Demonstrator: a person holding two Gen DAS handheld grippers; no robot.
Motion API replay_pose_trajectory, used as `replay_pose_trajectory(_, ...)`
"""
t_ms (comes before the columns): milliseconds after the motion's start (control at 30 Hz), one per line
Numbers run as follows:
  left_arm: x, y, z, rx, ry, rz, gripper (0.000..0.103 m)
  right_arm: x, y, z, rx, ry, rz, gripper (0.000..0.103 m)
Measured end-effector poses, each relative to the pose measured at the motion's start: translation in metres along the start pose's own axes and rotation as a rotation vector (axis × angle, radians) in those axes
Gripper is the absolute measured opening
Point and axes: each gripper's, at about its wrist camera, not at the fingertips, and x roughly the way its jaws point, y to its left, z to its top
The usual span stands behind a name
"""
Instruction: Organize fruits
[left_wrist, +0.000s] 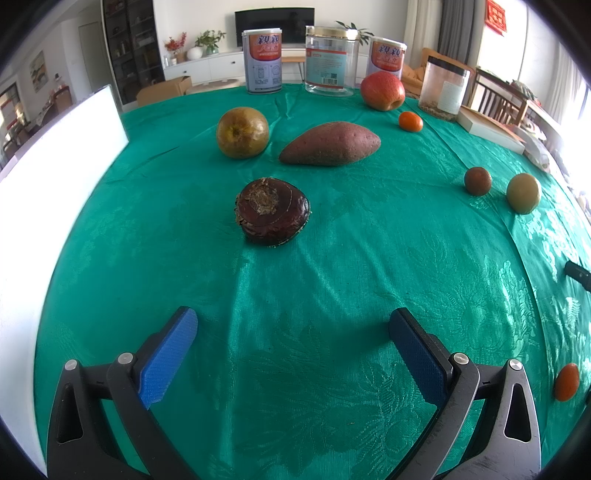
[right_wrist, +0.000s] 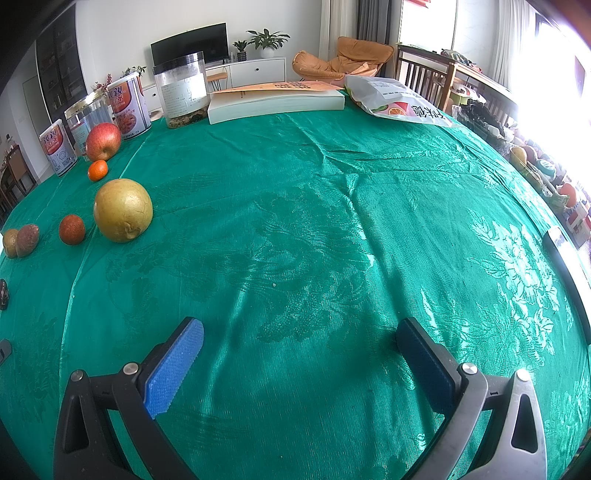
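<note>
In the left wrist view my left gripper (left_wrist: 293, 326) hangs open and empty over the green tablecloth (left_wrist: 332, 280). Ahead of it lies a dark brown, flaky round fruit (left_wrist: 272, 211). Beyond that are a sweet potato (left_wrist: 330, 144), a brownish-green pear (left_wrist: 242, 132), a red apple (left_wrist: 382, 90) and a small orange (left_wrist: 410, 121). My right gripper (right_wrist: 299, 332) is open over bare cloth, holding nothing. Far to its left sit a yellow pear (right_wrist: 123, 210), a small reddish fruit (right_wrist: 72, 229), a small orange (right_wrist: 98, 170) and the red apple (right_wrist: 103, 141).
Two printed cans (left_wrist: 262, 61) and two clear jars (left_wrist: 331, 61) stand along the far edge. A white board (left_wrist: 55, 192) rises at the left. A thick book (right_wrist: 275, 101) and a snack bag (right_wrist: 399, 101) lie at the back. Another orange (left_wrist: 566, 382) sits near the right edge.
</note>
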Motion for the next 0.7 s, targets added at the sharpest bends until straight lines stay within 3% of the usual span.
replay_pose_trajectory(433, 0.001, -0.001, 0.000, -0.006, 0.002, 0.003, 0.103, 0.001, 0.000, 0.000, 0.000, 0.000, 0.000, 0.103)
replay_pose_trajectory(700, -0.018, 0.002, -0.021, 0.115, 0.057, -0.082, 0.103, -0.003, 0.001, 0.000, 0.002, 0.000, -0.002, 0.103)
